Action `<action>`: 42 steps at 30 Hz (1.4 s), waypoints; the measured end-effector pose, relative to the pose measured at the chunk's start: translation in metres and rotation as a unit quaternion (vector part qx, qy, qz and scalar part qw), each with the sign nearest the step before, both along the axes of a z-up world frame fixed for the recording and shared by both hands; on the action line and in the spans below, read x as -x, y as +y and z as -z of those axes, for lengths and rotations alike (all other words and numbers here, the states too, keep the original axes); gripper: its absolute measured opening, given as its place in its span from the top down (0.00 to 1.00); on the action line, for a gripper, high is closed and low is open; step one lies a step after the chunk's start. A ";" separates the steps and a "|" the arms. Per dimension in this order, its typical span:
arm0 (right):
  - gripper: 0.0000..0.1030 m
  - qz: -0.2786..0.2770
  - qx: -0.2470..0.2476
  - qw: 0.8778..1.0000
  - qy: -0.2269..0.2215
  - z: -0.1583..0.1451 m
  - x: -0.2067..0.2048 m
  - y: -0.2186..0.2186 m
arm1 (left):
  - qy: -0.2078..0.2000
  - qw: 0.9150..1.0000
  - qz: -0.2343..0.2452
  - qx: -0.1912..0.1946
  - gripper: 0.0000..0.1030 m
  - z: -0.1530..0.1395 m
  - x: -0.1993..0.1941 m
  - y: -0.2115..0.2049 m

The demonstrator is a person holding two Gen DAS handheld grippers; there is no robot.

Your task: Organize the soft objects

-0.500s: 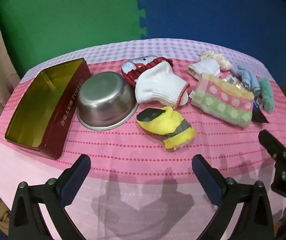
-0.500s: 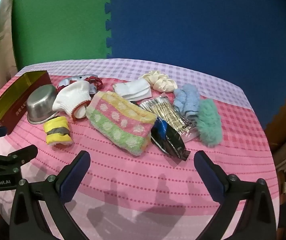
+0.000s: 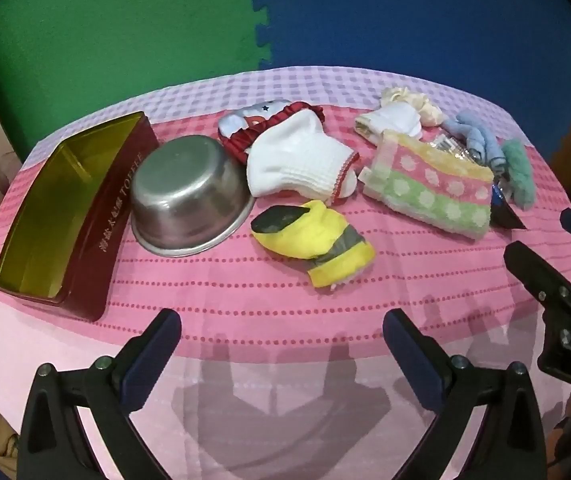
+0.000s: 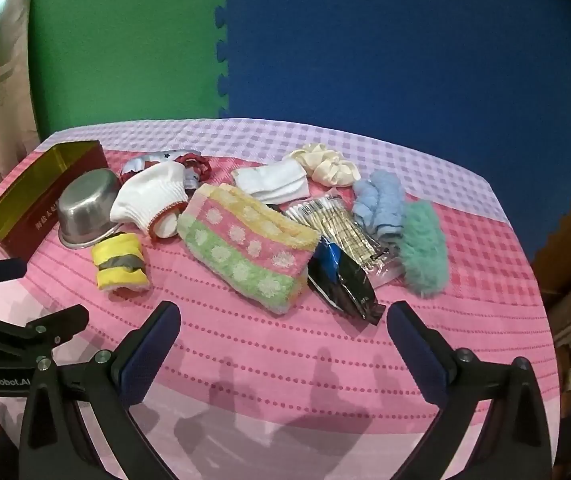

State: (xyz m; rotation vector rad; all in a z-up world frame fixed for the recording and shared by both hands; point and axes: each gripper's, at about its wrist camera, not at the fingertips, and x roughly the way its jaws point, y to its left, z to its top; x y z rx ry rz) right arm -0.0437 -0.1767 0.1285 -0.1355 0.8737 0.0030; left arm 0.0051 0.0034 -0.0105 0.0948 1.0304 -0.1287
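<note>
Soft things lie across the pink tablecloth: a yellow-and-grey sock [image 3: 317,240] [image 4: 119,266], a white sock [image 3: 297,160] [image 4: 149,196], a red-frilled cloth [image 3: 261,128], a pink-green dotted towel [image 3: 429,184] [image 4: 249,248], a folded white cloth [image 4: 271,182], a cream scrunchie [image 4: 327,166], a blue fluffy piece [image 4: 381,204] and a green fluffy piece [image 4: 421,252]. My left gripper [image 3: 281,344] is open and empty, near the table's front, short of the yellow sock. My right gripper [image 4: 283,340] is open and empty, in front of the towel.
A red tin box [image 3: 61,216] [image 4: 37,192] with a gold inside stands at the left. A steel bowl [image 3: 189,196] [image 4: 85,208] sits beside it. A dark foil packet [image 4: 345,280] and a clear pack of sticks [image 4: 337,228] lie by the towel. Green and blue foam wall behind.
</note>
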 end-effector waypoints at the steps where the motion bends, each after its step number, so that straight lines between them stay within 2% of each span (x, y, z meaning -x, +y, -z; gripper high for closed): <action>1: 0.01 -0.001 0.001 1.000 -0.001 0.000 0.002 0.002 | -0.003 1.000 0.000 0.003 0.00 -0.001 0.000 0.000; 27: 0.02 -0.017 -0.002 1.000 0.000 0.003 0.005 0.016 | -0.002 1.000 -0.011 -0.021 0.00 -0.007 0.001 -0.009; 42: 0.13 -0.021 -0.008 1.000 0.007 0.004 0.002 0.016 | 0.002 1.000 -0.011 -0.022 0.00 -0.004 0.001 -0.013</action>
